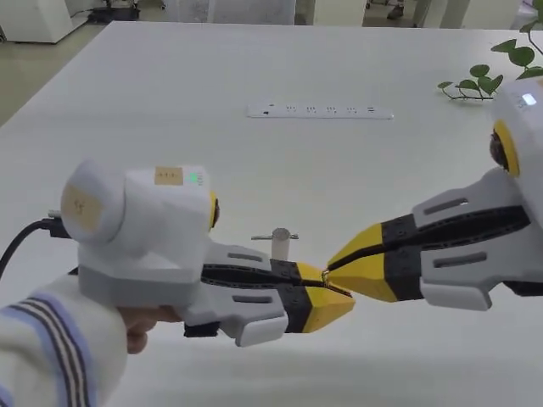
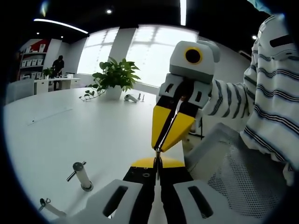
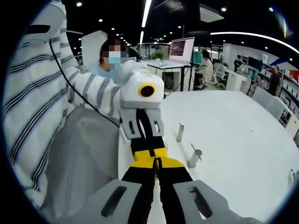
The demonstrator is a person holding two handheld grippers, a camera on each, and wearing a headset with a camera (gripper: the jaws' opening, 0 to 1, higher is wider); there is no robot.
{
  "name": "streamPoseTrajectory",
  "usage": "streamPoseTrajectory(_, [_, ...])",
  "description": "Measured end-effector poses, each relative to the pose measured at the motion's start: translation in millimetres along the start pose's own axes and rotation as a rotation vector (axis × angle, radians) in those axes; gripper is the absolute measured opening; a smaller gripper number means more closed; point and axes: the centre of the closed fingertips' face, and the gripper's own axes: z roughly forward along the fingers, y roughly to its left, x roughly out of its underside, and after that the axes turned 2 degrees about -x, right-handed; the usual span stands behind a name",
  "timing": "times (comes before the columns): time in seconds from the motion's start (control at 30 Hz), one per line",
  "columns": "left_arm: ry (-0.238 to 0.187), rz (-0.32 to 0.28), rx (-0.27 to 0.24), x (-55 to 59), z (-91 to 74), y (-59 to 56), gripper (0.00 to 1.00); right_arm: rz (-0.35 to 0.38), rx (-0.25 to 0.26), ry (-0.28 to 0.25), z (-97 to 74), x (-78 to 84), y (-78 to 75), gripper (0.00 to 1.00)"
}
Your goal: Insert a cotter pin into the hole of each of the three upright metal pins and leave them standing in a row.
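Smooth white table top (image 1: 254, 161), matt with a faint sheen; left gripper (image 1: 339, 298) and right gripper (image 1: 329, 270) in matt white moulded plastic, with black bands and smooth satin yellow tips; upright metal pin (image 1: 280, 244) in dull, brushed-looking silver; cotter pin (image 2: 158, 163) a thin wire with a brassy glint; sleeve (image 1: 42, 356) of soft striped knit cloth; power strip (image 1: 321, 111) in plain white plastic.

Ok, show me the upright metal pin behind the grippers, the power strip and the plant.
upright metal pin (image 1: 281, 247): head view, on its shaft below the crosswise cotter pin.
power strip (image 1: 321, 111): head view, on the middle of its white body.
plant (image 1: 489, 83): head view, on a green leaf.
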Motion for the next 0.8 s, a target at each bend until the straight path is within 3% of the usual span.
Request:
streamPoseTrajectory(0.57, [0.107,0.040,0.039,5.6,-6.9,-6.1,0.00,0.000,-0.016,0.039,-5.1,14.2,4.6,0.03])
streamPoseTrajectory(0.8, [0.207,0.121,0.095,13.5,-6.7,-15.6,0.00,-0.018,-0.075,0.074,-5.1,21.2,15.8,0.03])
